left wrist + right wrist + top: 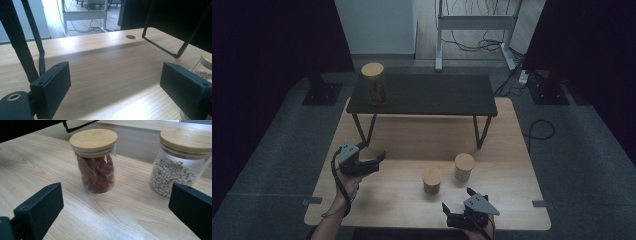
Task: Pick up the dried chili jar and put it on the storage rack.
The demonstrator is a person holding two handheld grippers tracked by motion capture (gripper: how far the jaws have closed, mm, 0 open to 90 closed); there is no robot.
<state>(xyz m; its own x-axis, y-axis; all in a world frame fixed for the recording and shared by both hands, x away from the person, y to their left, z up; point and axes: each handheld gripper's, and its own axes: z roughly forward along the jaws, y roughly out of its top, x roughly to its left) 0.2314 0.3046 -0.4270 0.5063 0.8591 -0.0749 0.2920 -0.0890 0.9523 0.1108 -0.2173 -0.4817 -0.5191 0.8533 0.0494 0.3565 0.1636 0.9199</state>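
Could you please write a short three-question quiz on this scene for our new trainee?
1. True or false: the right gripper is shut on the jar of dried red chillies.
2. Which of these stands on the black raised shelf? A) the jar of pale grains; B) the tall jar with a wooden lid; C) the left gripper.
3. What closes each of the two jars that stand near the right gripper?

Key
1. False: its jaws stand open and apart from the jar, with nothing between them.
2. B.
3. A round wooden lid.
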